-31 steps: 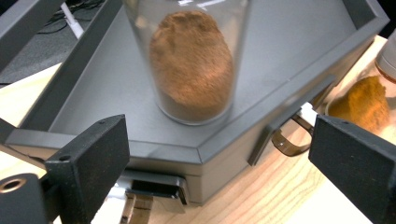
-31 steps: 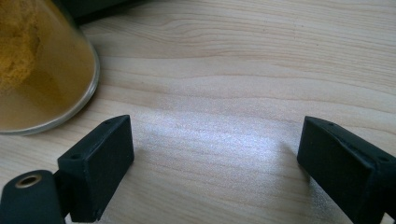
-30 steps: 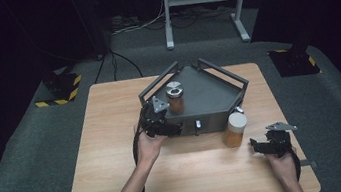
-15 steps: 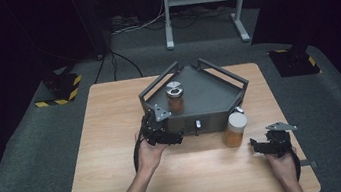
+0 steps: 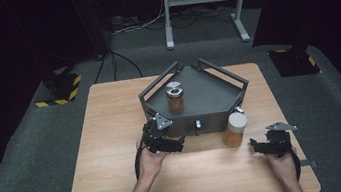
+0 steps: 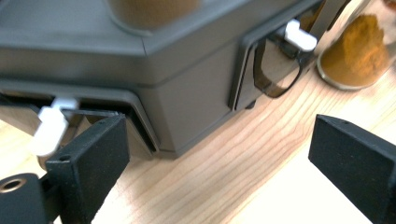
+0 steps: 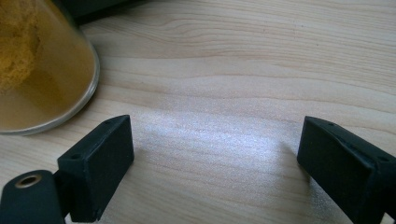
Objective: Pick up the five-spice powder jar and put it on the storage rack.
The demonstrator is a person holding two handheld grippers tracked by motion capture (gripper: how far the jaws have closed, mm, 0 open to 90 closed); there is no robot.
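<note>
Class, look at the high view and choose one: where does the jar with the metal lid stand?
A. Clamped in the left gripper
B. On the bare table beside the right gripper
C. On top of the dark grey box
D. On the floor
C: the metal-lidded jar stands upright on the railed top of the dark grey box, clear of both grippers.

Dark lab: black curtains, hazard-taped floor mounts, cables.

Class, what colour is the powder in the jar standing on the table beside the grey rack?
Orange-brown powder in the jar; it shows best in the left gripper view.
</note>
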